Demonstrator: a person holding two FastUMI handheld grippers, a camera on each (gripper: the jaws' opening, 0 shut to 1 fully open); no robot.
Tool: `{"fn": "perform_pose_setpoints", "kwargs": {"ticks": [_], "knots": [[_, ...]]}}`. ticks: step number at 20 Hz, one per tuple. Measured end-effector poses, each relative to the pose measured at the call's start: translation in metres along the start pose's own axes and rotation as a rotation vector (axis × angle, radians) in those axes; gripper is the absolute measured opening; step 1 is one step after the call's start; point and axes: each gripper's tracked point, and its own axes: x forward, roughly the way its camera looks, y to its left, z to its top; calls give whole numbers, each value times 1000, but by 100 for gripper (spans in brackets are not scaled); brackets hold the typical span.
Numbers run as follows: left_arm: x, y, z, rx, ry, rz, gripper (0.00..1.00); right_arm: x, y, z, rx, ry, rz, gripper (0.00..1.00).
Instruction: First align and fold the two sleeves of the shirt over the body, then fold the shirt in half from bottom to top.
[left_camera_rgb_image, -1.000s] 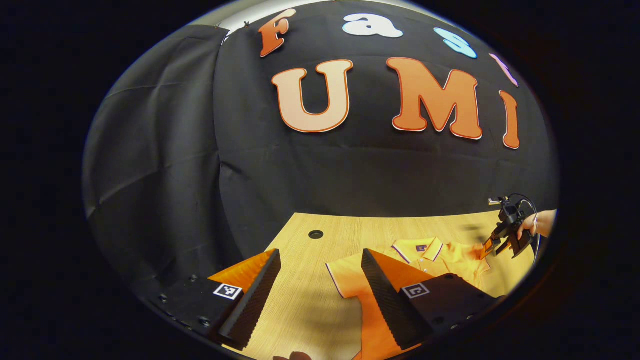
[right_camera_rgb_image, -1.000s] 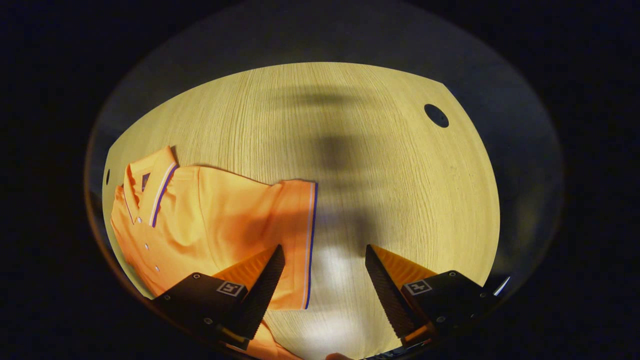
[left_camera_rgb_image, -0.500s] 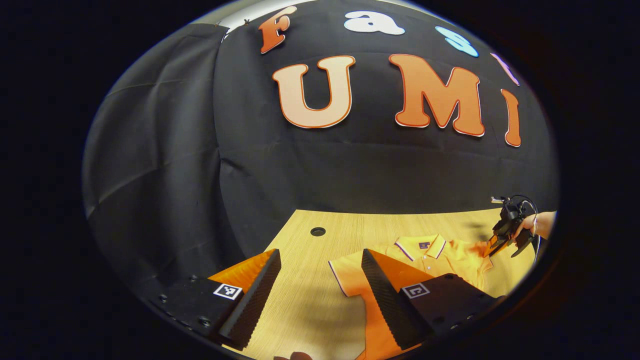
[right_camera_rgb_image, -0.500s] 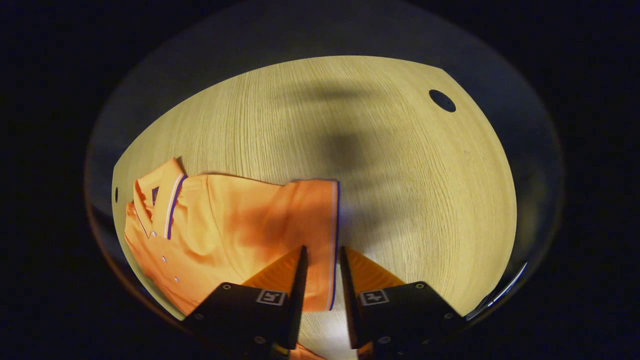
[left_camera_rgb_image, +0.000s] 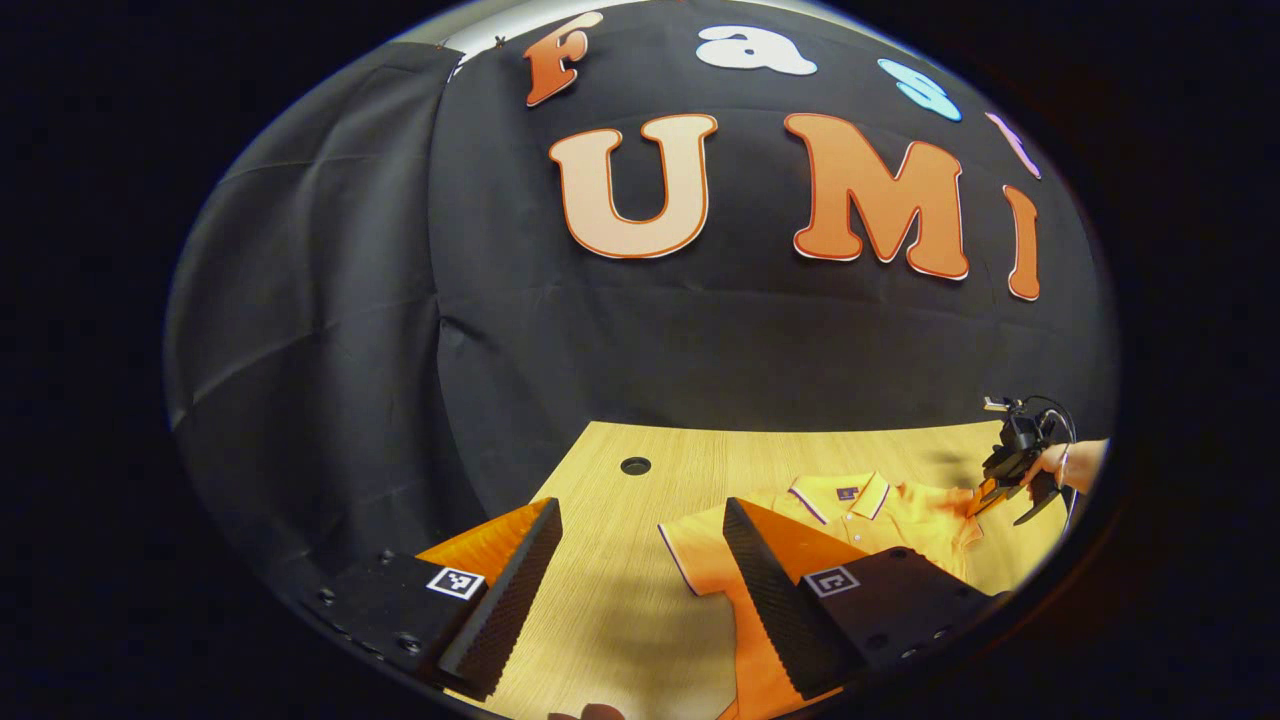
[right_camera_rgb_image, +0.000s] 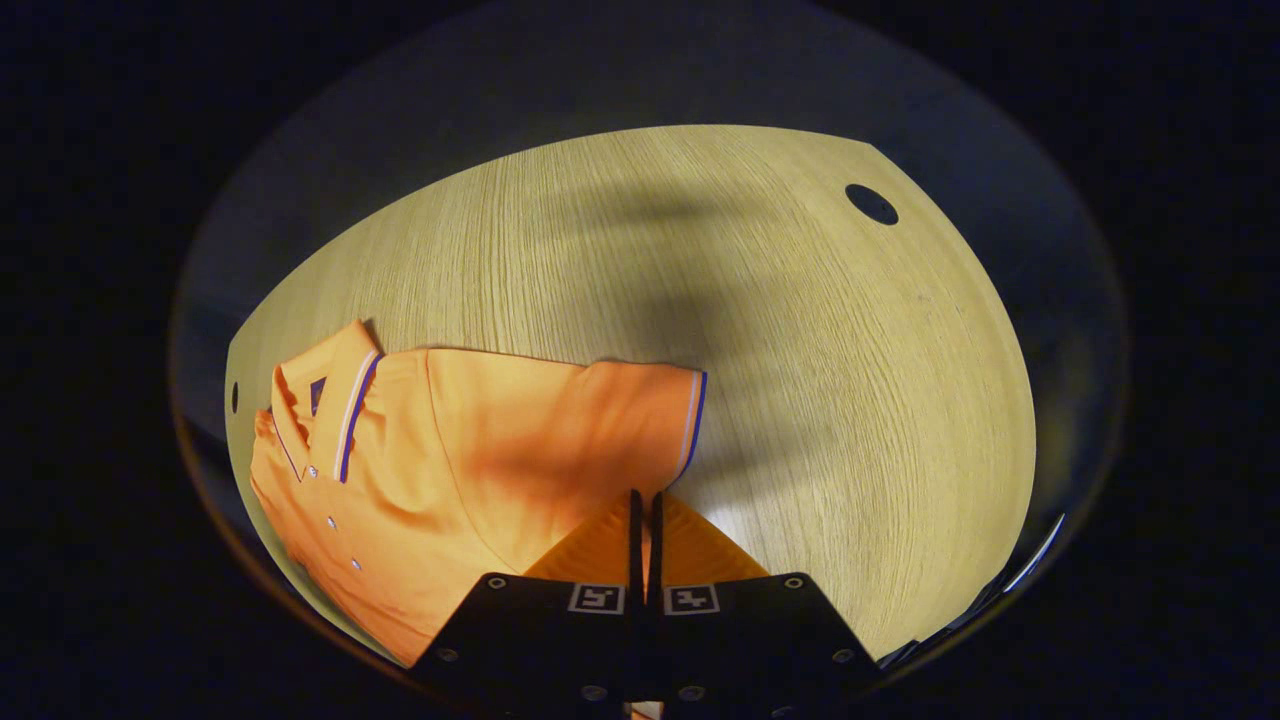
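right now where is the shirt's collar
In the right gripper view the collar lies at the far left of the table; in the left gripper view it sits right of centre, near the right claw.

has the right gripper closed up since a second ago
Yes. The right gripper has gone from wide open to shut at the sleeve edge of the shirt; a grip can't be confirmed. The table hole barely shifted.

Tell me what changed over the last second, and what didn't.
The right gripper went from wide open to closed at the edge of the shirt's sleeve; whether cloth sits between its fingers is hidden. The left gripper stayed open above the table; the shirt stayed flat.
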Motion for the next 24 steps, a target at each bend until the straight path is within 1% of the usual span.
{"fn": "perform_pose_setpoints", "kwargs": {"ticks": [3, 5, 8, 10, 13, 17, 24], "knots": [[-1, 3, 4, 8, -15, -10, 99, -8, 5, 1, -4, -14, 3, 0], [-2, 6, 7, 1, -23, -15, 100, -18, 10, 7, 17, -37, 19, 0], [-4, 11, 11, -9, -34, -29, 100, -41, 15, 14, 0, -81, 10, 0], [-6, 17, 14, -12, -46, -33, 99, -62, 24, 19, -8, -104, 29, 0], [-8, 29, 15, -28, -56, -42, 100, -90, 47, 22, -45, -156, 43, 0], [-14, 49, 18, -37, -72, -45, 100, -119, 83, 15, -99, -192, 69, 0], [-20, 82, 10, -44, -81, -49, 100, -142, 149, -10, -197, -213, 99, 0]]}}
